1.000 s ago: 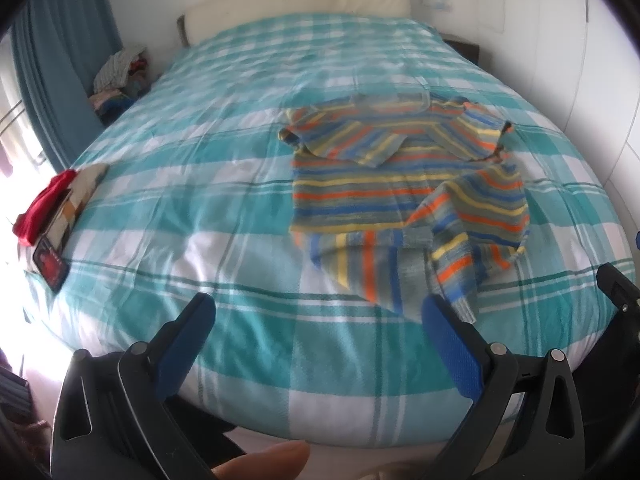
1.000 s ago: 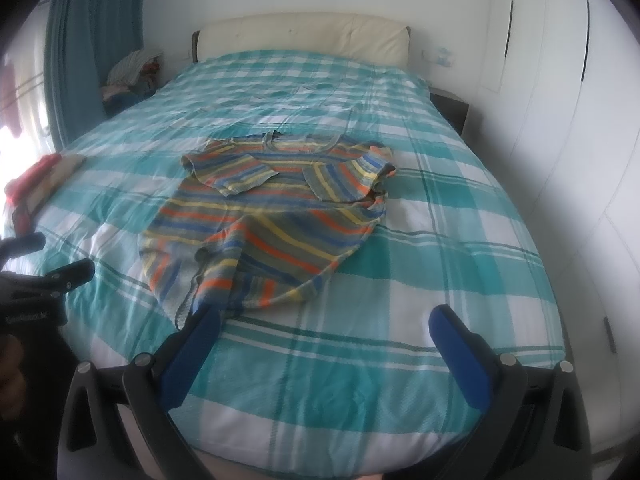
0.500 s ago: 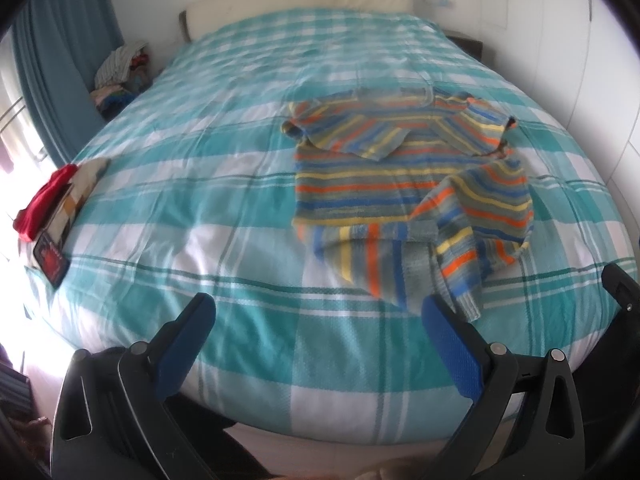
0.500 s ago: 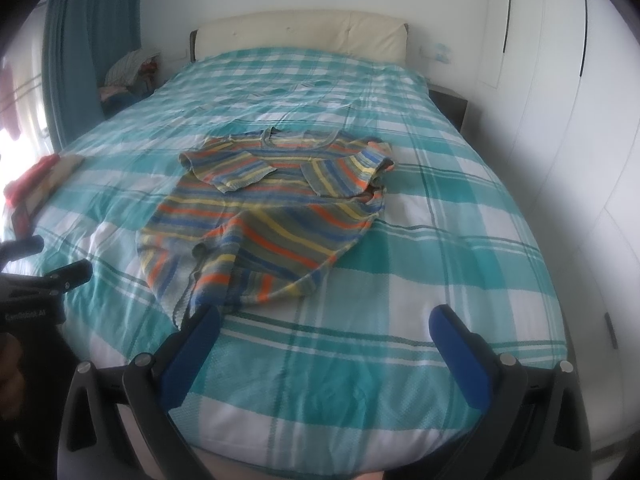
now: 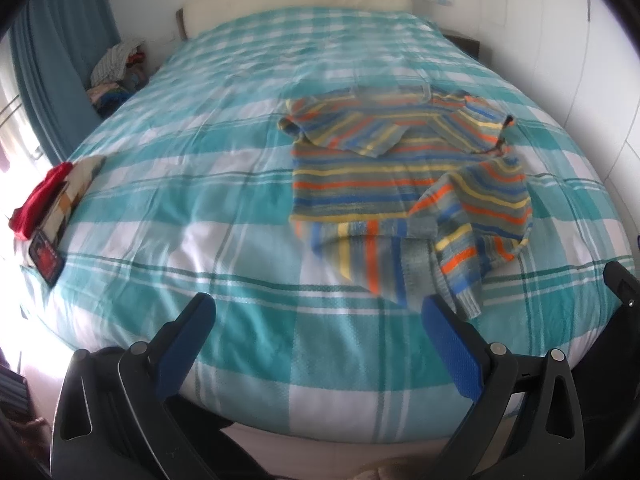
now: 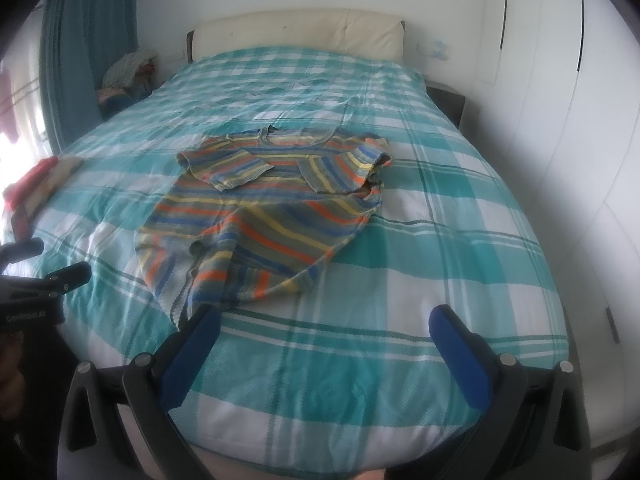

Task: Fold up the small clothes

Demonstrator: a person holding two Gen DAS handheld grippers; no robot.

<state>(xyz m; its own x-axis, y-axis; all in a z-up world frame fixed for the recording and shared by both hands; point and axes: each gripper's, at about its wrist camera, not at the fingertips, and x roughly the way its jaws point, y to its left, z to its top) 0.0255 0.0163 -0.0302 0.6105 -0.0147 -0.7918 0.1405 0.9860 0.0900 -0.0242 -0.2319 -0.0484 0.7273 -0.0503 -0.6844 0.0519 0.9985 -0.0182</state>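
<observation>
A small striped knit sweater (image 5: 404, 184) in orange, blue, yellow and grey lies on the bed, both sleeves folded over its chest and its lower right part folded up and rumpled. It also shows in the right wrist view (image 6: 272, 212). My left gripper (image 5: 316, 312) is open and empty above the bed's near edge, short of the sweater's hem. My right gripper (image 6: 324, 320) is open and empty, just right of the hem. The left gripper's body shows at the left edge of the right wrist view (image 6: 44, 280).
The bed has a teal and white checked cover (image 5: 200, 200). A red cloth and folded items (image 5: 44, 196) lie at its left edge. A clothes pile (image 5: 116, 68) sits by the blue curtain. White wardrobe doors (image 6: 580, 120) stand to the right.
Both grippers have moved a little forward and tilted down toward the bed; the sweater sits lower and larger in both views. The sweater itself has not moved.
</observation>
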